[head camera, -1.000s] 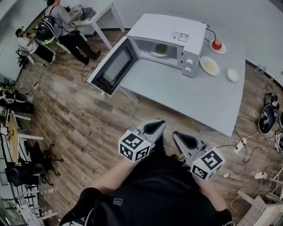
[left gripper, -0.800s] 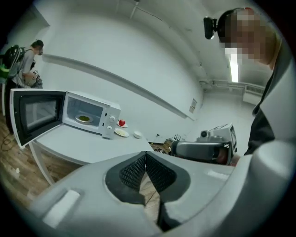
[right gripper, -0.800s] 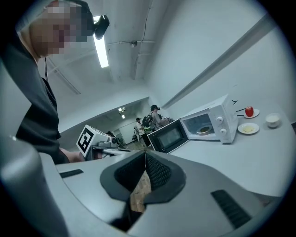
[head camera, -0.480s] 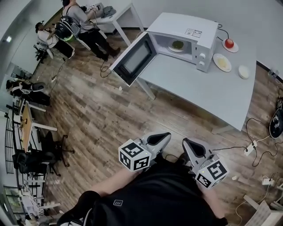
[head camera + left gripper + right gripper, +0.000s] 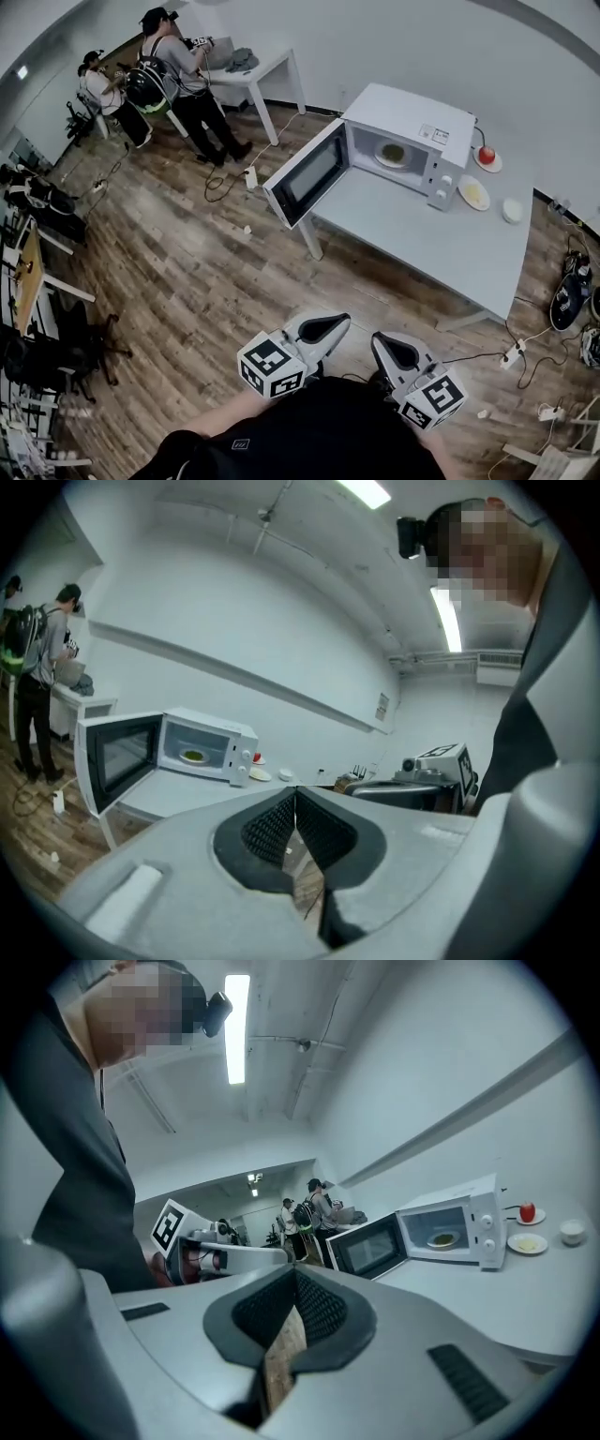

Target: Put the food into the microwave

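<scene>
- While the person stands on the wood floor (image 5: 187, 272) well apart from the grey table (image 5: 441, 253), both claws are held close to the body, pointed toward the microwave (image 5: 412, 122).
- The left claw (image 5: 323, 326) is fully closed, its ribbed pads meeting with nothing between them. The right claw (image 5: 396, 349) is likewise closed and empty, with only floorboards showing below its pads.
- The microwave sits at the far end of the table with its door (image 5: 305, 183) swung wide open. A plate of green food (image 5: 392, 153) rests inside.
- More food sits outside. A plate of yellow food (image 5: 473, 193) lies just beside the microwave's control side, a red fruit (image 5: 487, 156) lies behind it, and a small white bowl (image 5: 512, 210) is near them. What the bowl holds cannot be made out.
- Judged from this layout, one item is in and the step in hand is the approach for the next. That is most likely the yellow plate, the one closest to the microwave.
- To do it well, a claw should open before it arrives and come in low and level at the plate's rim. It should grip firmly without tipping the plate, then carry it round the microwave's front corner, clear of the open door.
- The cables (image 5: 514, 354) on the floor near the table's right end look like a tripping risk on the way in.
- Two people (image 5: 178, 66) work at a white table (image 5: 253, 70) in the far corner, well away.
</scene>
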`<state>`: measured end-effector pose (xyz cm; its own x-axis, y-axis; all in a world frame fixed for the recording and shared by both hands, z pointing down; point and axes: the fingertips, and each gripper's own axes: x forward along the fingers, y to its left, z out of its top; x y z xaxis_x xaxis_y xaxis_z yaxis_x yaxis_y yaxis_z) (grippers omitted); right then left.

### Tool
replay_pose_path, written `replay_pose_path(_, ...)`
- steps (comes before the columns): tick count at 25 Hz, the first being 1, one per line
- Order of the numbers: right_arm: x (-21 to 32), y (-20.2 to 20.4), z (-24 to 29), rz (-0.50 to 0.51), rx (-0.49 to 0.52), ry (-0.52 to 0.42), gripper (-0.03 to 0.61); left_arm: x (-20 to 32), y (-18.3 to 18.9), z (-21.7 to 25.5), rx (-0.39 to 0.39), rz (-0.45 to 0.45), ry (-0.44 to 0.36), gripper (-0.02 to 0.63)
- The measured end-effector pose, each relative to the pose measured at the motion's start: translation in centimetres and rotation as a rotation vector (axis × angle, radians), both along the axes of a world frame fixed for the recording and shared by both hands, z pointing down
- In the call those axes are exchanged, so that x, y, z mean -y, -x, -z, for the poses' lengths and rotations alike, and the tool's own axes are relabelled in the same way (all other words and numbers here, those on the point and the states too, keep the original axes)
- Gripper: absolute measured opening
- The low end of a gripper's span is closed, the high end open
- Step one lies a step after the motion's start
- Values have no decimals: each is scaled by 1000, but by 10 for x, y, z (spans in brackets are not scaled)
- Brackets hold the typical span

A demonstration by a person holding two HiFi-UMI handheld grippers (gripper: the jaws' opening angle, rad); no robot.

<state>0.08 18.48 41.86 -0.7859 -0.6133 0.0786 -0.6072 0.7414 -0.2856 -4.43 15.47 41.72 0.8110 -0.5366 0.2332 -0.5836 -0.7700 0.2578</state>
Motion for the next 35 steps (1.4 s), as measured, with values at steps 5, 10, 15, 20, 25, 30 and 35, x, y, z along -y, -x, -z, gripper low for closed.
replay_pose_path(5,3,80,32,45,1,-87,14,2,71,22,-30,0,-70,11)
replay_pose_path(10,11,124,41,34,-26,-116,12,14,113,36,-45,-15,-120,11)
replay_pose_path(15,22,102,40,-26,-56,-106,12,23,114,45,-86,60,-148,11)
replay_pose_path(20,26,73,50,-49,-99,-154,12,26,80,44,-87,16,-148,11)
replay_pose_path(25,28,47,48,-78,-84,-168,12,29,57,50,-73,-4,-181,11)
replay_pose_path(30,31,37,49,-86,-71,-174,12,31,45,51,-48,-22,-186,11)
replay_pose_path(35,32,28,47,-86,-66,-169,12,32,30,47,-40,-43,-172,11)
